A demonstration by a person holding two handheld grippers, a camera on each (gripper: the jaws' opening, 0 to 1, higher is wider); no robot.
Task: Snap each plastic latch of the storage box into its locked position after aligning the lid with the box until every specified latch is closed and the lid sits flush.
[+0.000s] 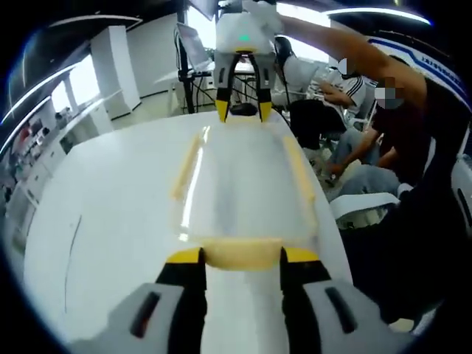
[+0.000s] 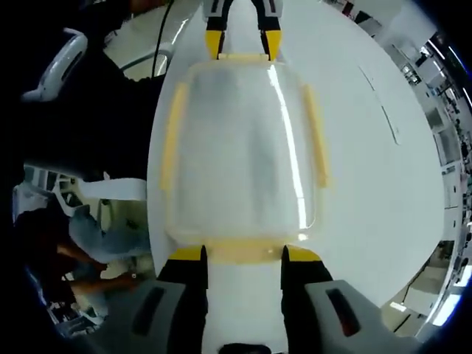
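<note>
Lying lengthwise on the white table [image 1: 110,221], the storage box [image 1: 243,184] is sitting between the two grippers, with its clear lid [image 2: 243,147] on top and one long side running close along the table's edge next to the seated people [image 1: 354,96].

In the left gripper view, the left gripper [image 1: 242,257] is standing with its yellow-tipped jaws wide apart, one at each end of the pale yellow latch [image 1: 242,252] on the near short end of the box; I cannot tell whether the tips are touching it. At the far short end the right gripper [image 1: 243,110] is coming down from above, jaws also spread.

In the right gripper view, the right gripper [image 2: 243,254] is bracketing the latch [image 2: 243,251] on its own end in the same way, jaws wide, nothing pinched between them. Two more yellow latches [image 2: 173,136] are running along the long sides of the lid. The left gripper [image 2: 242,43] is showing at the opposite end, its tips flanking that end's latch.
</note>
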